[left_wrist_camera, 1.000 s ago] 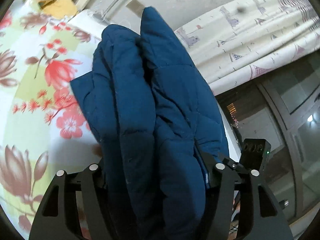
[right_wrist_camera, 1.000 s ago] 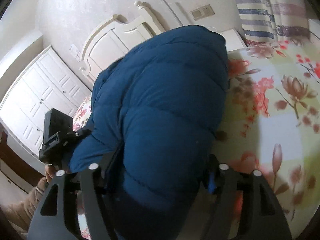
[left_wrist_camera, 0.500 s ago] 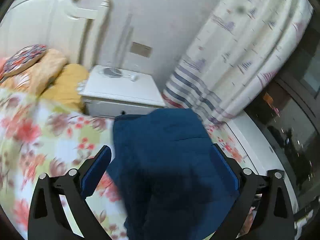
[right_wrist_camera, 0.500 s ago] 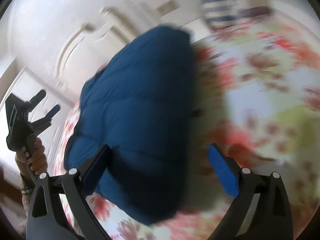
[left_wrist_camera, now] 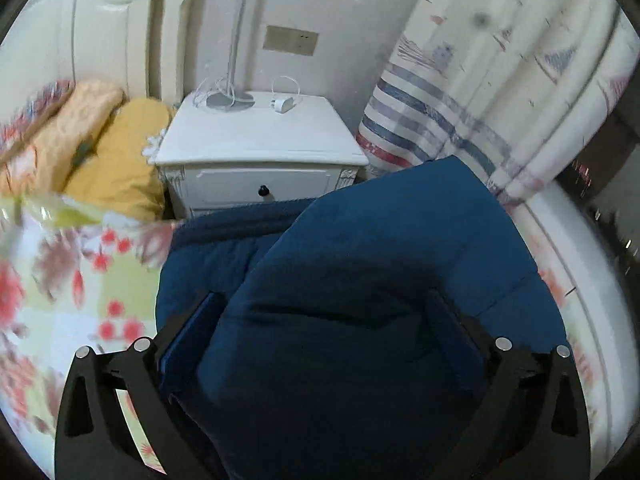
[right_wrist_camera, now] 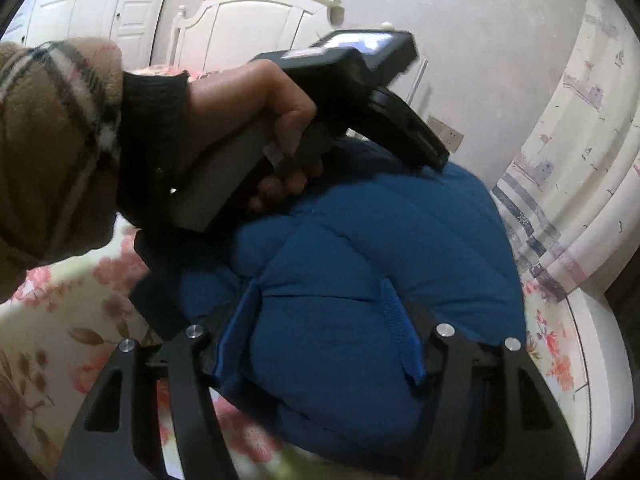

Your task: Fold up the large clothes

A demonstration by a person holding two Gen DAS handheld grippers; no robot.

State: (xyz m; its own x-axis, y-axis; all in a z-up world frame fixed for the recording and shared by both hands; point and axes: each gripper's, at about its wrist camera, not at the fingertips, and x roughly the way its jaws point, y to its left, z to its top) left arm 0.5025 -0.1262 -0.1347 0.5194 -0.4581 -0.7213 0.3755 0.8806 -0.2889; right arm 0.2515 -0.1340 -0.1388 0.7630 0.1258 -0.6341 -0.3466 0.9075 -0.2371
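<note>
On the flowered bedspread (left_wrist_camera: 60, 280), near its corner by the nightstand (left_wrist_camera: 260, 148): blue padded coat (left_wrist_camera: 360, 280), bunched into a thick bundle.
Left gripper (left_wrist_camera: 324, 312) spread wide around the bundle, pads hard against its sides, squeezing or only resting impossible to tell. Right gripper (right_wrist_camera: 320, 308) likewise wide, blue pads (right_wrist_camera: 396, 332) pressed into the puffy fabric. Left hand (right_wrist_camera: 240, 116) wrapped around its tool's handle just above the coat.
</note>
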